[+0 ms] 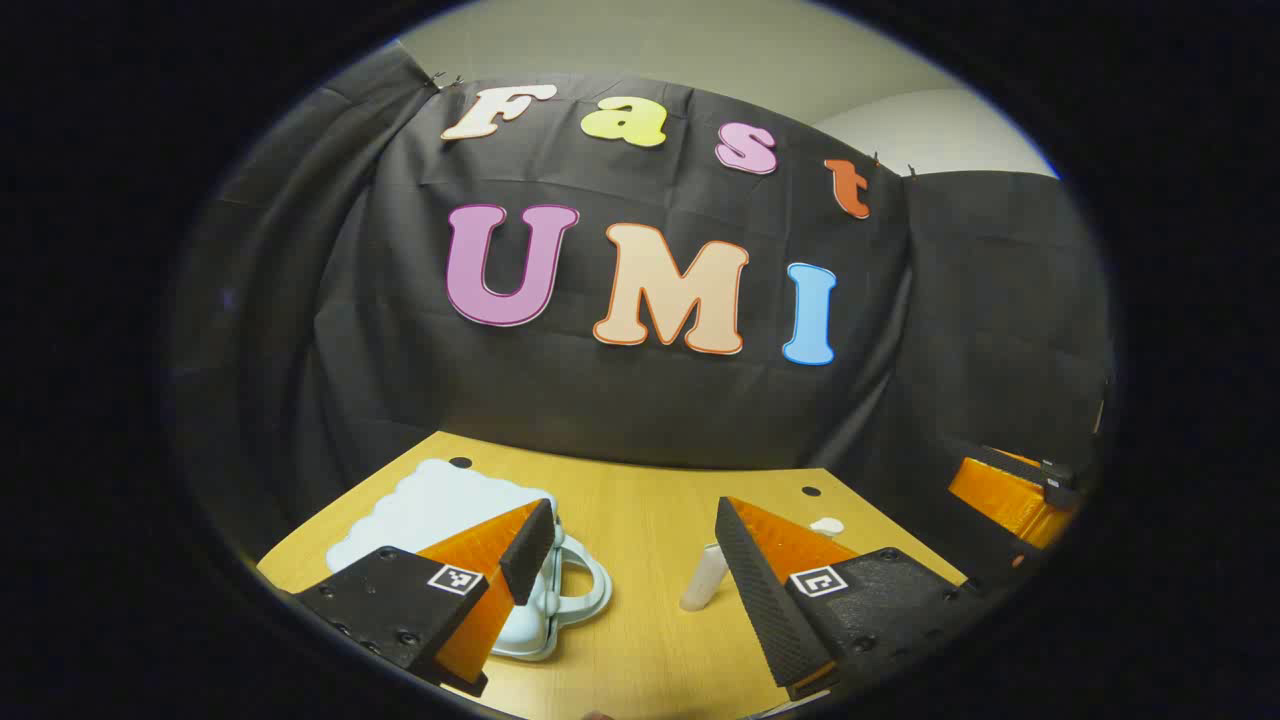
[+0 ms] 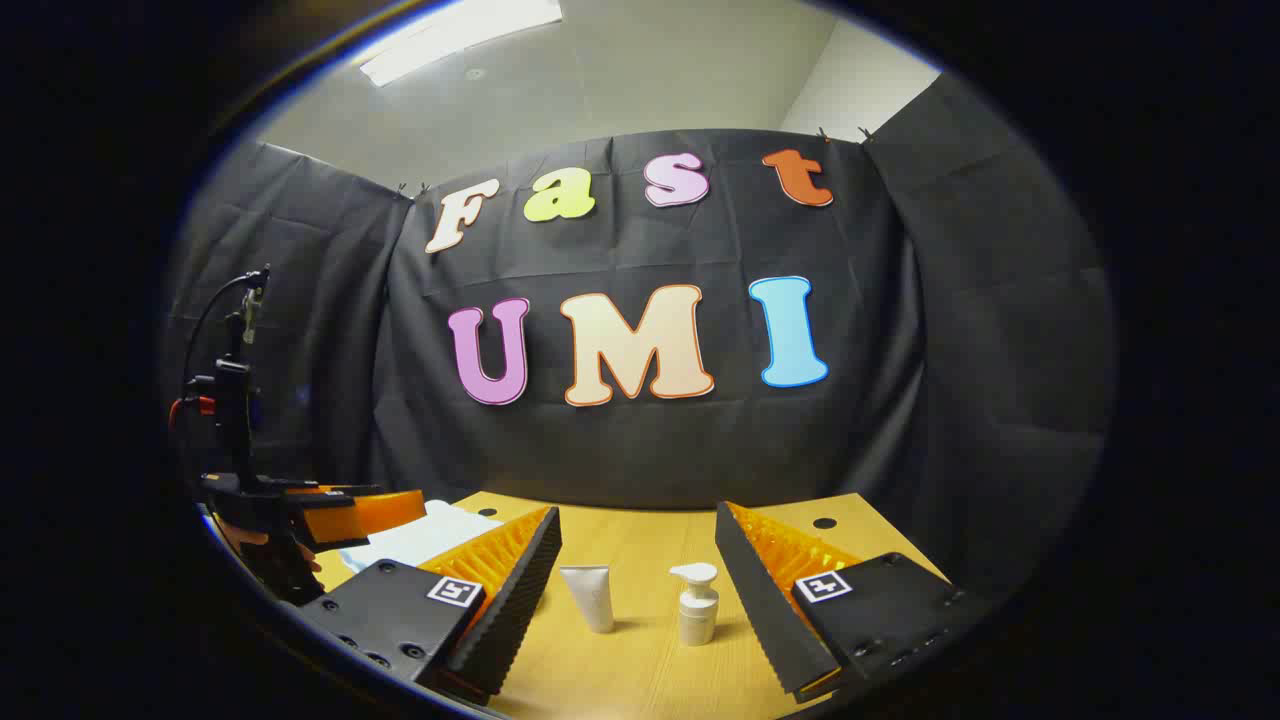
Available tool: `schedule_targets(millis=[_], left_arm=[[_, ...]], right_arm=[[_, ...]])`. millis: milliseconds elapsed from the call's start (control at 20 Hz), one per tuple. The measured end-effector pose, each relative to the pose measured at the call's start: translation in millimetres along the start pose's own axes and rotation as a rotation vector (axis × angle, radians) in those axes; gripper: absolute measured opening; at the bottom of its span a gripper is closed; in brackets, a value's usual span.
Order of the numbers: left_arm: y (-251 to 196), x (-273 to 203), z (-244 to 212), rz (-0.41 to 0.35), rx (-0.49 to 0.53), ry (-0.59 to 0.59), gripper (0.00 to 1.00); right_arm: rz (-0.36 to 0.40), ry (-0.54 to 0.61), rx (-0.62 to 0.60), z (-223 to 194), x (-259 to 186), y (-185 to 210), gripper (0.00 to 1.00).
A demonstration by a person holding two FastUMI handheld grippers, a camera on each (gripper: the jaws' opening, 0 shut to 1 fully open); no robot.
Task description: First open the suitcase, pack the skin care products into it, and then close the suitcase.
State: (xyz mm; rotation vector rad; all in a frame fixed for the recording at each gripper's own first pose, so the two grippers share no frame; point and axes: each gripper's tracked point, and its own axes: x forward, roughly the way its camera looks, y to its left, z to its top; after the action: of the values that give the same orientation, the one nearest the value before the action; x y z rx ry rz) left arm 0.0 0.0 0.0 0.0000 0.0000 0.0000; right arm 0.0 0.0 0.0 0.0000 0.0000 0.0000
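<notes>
Both grippers hang wide and empty, left gripper (image 1: pixel 634 560) nearing the closed suitcase (image 1: pixel 440 510) to open it; right gripper (image 2: pixel 638 580) facing tube (image 2: pixel 590 595) and pump bottle (image 2: pixel 697 605).

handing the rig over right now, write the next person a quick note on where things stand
Left gripper: open, holding nothing, above the table's near edge.
Right gripper: open, holding nothing, aimed at the two products.
Suitcase: pale blue, lying flat and closed at the left of the table, handle toward the middle.
Products: white tube and pump bottle, both upright on the table, side by side, apart.
Done: nothing yet.
Left: open the suitcase, pack both products, close it.
</notes>
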Motion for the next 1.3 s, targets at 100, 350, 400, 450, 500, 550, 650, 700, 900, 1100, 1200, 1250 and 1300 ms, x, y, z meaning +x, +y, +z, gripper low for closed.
schedule_targets(millis=[100,350,400,450,500,550,650,700,900,1100,1200,1250,1300], left_arm=[[2,4,-3,0.009,-0.017,0.013,0.95],[2,8,-13,0.012,-0.041,0.048,0.95],[1,11,-16,0.009,-0.049,0.058,0.95],[1,15,-19,0.007,-0.056,0.073,0.95],[1,19,-22,0.007,-0.058,0.085,0.93],[3,23,-23,0.01,-0.059,0.093,0.95],[3,28,-24,0.01,-0.066,0.097,0.95],[2,32,-24,0.008,-0.073,0.097,0.95],[-2,41,-35,-0.013,-0.092,0.126,0.95],[-6,65,-49,-0.044,-0.093,0.205,0.95],[-2,83,-57,-0.042,-0.088,0.26,0.95],[0,92,-64,-0.034,-0.08,0.304,0.95],[4,102,-73,-0.022,-0.072,0.357,0.95]], right_arm=[[0.007,0.005,0.001,0,4,1,0.97],[0.014,0.022,0.008,-7,8,0,0.97],[0.014,0.026,0.011,-9,8,-2,0.97],[0.013,0.029,0.014,-10,8,-2,0.97],[0.01,0.028,0.016,-11,9,-3,0.97],[0.006,0.027,0.015,-10,9,-4,0.98],[-0.005,0.036,0.009,-12,10,-8,0.97],[-0.011,0.043,0.007,-15,12,-11,0.97],[-0.021,0.043,0.031,-12,19,-14,0.98],[-0.038,0.026,0.027,-9,25,-21,0.98],[-0.045,0.027,0.028,-12,27,-24,0.98],[-0.044,0.034,0.038,-15,28,-24,0.98],[-0.042,0.04,0.05,-19,30,-25,0.98]])
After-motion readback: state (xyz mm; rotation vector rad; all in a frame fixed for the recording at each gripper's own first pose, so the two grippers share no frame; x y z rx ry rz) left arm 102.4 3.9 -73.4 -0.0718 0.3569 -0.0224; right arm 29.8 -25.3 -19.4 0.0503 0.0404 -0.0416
